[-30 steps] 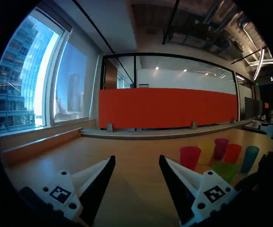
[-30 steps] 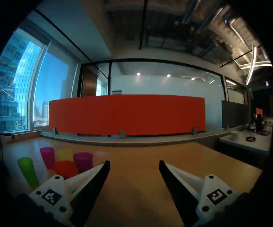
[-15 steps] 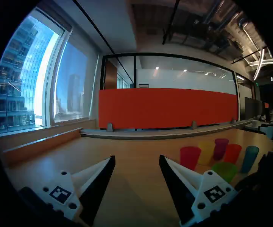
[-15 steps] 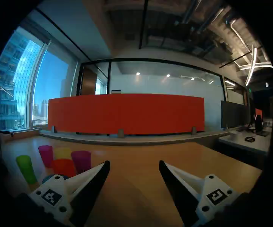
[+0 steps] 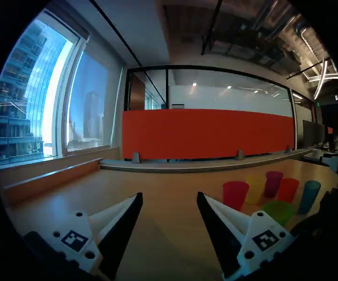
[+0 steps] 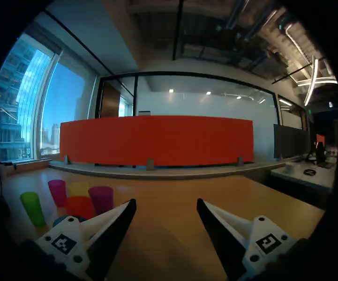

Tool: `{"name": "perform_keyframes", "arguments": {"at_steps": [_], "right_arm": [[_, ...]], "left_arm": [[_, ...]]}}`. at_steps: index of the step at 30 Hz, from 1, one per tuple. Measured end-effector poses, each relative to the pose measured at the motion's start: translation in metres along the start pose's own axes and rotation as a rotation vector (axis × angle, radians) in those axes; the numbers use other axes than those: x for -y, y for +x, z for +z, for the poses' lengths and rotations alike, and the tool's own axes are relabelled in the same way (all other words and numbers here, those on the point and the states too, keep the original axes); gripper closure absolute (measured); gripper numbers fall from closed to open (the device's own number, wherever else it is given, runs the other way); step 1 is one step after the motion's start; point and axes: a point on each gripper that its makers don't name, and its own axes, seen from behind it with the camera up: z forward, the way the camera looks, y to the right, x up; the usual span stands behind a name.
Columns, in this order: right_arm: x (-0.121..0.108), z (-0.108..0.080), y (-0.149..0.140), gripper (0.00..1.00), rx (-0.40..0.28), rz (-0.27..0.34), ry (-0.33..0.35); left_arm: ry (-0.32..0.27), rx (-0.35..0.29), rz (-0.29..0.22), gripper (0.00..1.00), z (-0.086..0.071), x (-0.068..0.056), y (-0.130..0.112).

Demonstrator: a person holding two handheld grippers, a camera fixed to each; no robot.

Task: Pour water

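Note:
Several coloured plastic cups stand grouped on the wooden table. In the left gripper view they sit to the right: a red cup, a yellow cup, a purple cup, an orange cup, a teal cup and a green cup. My left gripper is open, left of them, holding nothing. In the right gripper view the cups are at the left: a green cup, a magenta cup, a yellow cup, a purple cup and an orange cup. My right gripper is open and empty.
A long red divider panel runs along the table's far edge. Tall windows line the left side. Another desk with small items stands at the far right. Bare wood lies ahead of both grippers.
The right gripper view has tilted slightly, so the cups sit a little lower and nearer its left finger. The left gripper has not moved.

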Motion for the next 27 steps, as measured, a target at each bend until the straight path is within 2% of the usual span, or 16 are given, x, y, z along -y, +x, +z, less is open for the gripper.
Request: {"name": "perform_keyframes", "arguments": {"at_steps": [27], "right_arm": [[-0.0001, 0.0002, 0.0001, 0.0, 0.0, -0.001, 0.0]], "left_arm": [[0.0, 0.0, -0.001, 0.15, -0.0002, 0.0004, 0.0012]]}}
